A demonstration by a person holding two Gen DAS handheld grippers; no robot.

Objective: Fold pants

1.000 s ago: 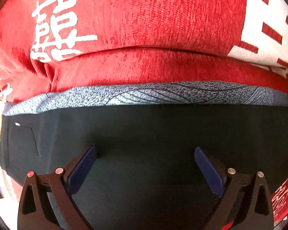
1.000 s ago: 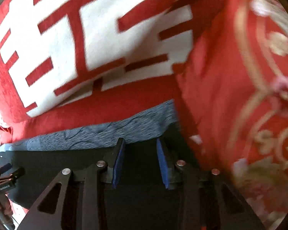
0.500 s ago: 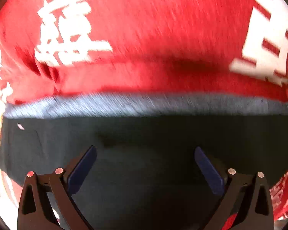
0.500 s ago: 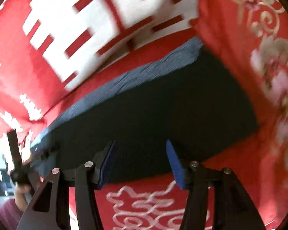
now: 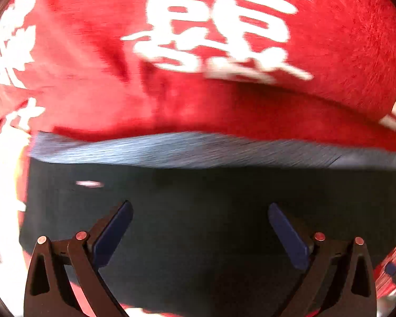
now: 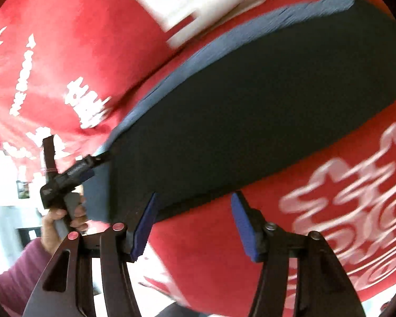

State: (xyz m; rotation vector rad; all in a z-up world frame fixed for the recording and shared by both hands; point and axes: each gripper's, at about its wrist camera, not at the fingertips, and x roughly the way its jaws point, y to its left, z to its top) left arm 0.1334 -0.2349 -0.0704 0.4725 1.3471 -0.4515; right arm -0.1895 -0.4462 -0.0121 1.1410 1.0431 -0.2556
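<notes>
The folded dark pants (image 5: 211,211) with a blue-grey heathered waistband (image 5: 198,150) lie flat on a red cloth. My left gripper (image 5: 199,229) is open, jaws wide, low over the pants and holding nothing. In the right wrist view the pants (image 6: 250,111) form a dark slab running from lower left to upper right. My right gripper (image 6: 192,224) is open and empty, at the near edge of the pants. The left gripper (image 6: 66,177) shows there at the pants' left end, held by a hand.
The red cloth (image 5: 92,66) with white characters covers the surface all around the pants; it also shows in the right wrist view (image 6: 330,211). A person's hand and purple sleeve (image 6: 18,264) are at the lower left. Bright background lies beyond the cloth's left edge.
My right gripper let go, opened and pulled back and up from the pants' right end, so the whole pants now show. My left gripper stayed open and shifted left over the pants.
</notes>
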